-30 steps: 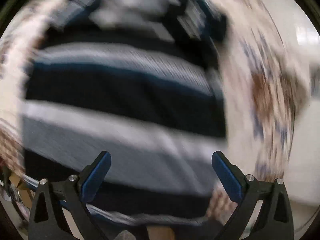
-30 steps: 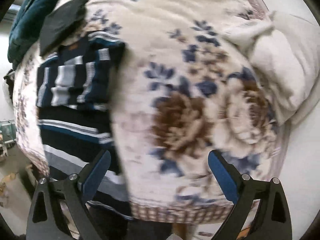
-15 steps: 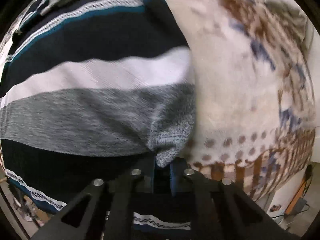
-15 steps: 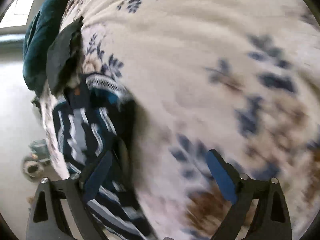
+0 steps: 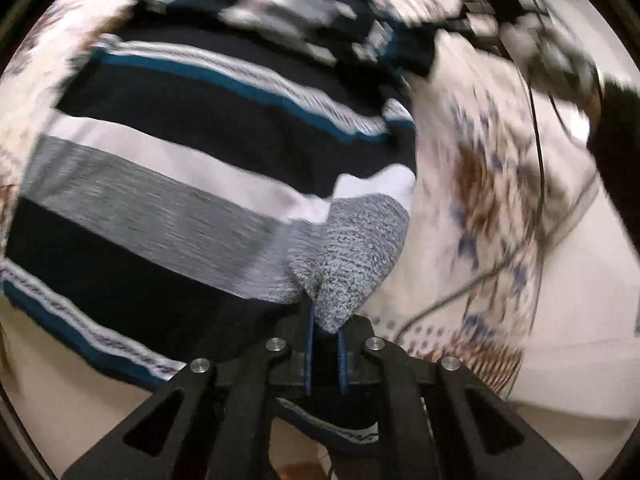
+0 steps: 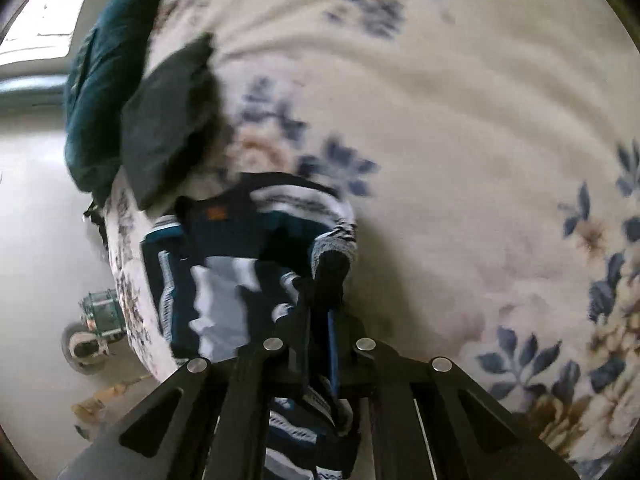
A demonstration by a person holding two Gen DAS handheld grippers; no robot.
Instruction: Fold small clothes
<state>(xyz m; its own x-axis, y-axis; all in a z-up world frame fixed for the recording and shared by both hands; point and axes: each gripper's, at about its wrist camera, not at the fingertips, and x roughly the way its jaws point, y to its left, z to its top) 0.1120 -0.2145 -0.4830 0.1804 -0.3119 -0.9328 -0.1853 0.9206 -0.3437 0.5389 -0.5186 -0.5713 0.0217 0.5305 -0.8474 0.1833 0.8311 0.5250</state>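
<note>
Already the striped sweater (image 5: 208, 168), spread on the flowered blanket (image 6: 460, 128), is pinched at its edge by both left gripper (image 5: 324, 344) and right gripper (image 6: 320, 340); the thin bites could be lost if lifted unevenly.

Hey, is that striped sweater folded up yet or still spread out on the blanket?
Mostly spread. The striped sweater lies open across the floral blanket, only its edge bunched where the left tool and right tool pinch it.
</note>
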